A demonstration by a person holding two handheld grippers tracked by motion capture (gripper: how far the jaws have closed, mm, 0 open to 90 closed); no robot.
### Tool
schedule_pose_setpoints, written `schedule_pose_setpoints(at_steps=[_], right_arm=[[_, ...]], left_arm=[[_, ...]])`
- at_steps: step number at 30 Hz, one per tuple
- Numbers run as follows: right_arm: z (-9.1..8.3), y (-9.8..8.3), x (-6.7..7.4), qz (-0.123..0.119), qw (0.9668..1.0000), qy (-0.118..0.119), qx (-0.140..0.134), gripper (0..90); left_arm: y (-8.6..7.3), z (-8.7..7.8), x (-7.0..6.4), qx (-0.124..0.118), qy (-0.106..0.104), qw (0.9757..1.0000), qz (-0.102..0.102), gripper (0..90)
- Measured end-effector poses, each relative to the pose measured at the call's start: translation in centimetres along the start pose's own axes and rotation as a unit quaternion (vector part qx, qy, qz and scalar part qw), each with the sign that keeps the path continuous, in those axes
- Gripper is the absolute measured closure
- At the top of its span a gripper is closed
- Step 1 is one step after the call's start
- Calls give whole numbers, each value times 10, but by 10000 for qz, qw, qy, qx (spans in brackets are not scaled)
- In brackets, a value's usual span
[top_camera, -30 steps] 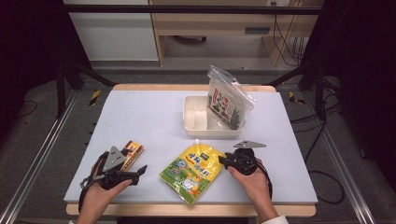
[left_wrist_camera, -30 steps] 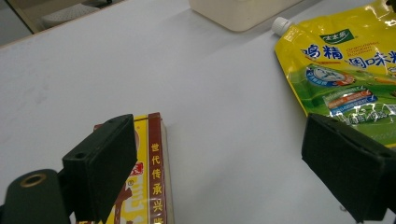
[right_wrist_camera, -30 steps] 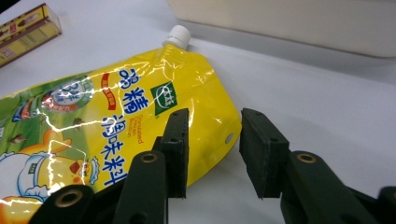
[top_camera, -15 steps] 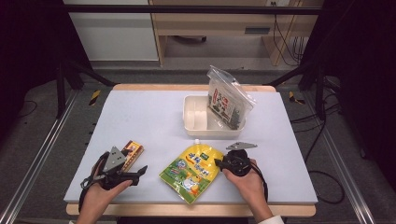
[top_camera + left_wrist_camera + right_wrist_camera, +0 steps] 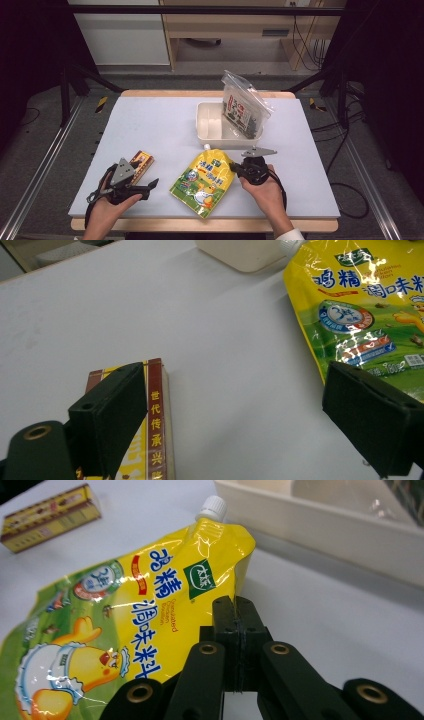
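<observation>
White tabletop [image 5: 165, 125] fills the workspace, with dark floor and a wooden bench beyond it. On it lies a yellow pouch [image 5: 204, 176] between the two hands, its white cap [image 5: 211, 507] pointing toward the cream tray [image 5: 212, 131], where a clear bag of snacks [image 5: 243, 109] leans on the far wall.

The right tongs [image 5: 235, 611] have just been closing and now sit pressed together at the pouch's right edge; whether film is caught between the tips I cannot tell. Before lifting, I would check that the pinch sits on the stiff seam below the cap, since a full pouch may slip or sag.

The left tongs [image 5: 235, 410] are spread wide and empty, one jaw over a small brown box [image 5: 145, 440], the pouch just ahead to their right.

Compared with a second ago, the right hand has edged in against the pouch; the left hand has not moved.
</observation>
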State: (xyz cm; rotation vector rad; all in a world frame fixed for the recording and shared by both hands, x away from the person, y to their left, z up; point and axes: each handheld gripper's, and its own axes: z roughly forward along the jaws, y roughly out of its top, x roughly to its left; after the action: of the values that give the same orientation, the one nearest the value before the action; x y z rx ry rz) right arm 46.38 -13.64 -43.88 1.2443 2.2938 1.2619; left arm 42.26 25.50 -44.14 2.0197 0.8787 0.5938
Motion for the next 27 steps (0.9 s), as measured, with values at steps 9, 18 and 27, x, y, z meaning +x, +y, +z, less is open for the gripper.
schedule_pose_setpoints(at_steps=[9, 18, 27], right_arm=[[-9, 55, 6, -590, 9978, 296, -105, 900], [-16, 100, 38, -1275, 9904, 496, -193, 900], [-28, 127, 63, -1809, 9812, 584, -330, 900]], left_arm=[[36, -9, 8, -95, -144, 9996, 242, 117], [83, -11, 12, 33, -400, 9959, 806, 137], [106, -16, 16, -40, -472, 9943, 956, 173]])
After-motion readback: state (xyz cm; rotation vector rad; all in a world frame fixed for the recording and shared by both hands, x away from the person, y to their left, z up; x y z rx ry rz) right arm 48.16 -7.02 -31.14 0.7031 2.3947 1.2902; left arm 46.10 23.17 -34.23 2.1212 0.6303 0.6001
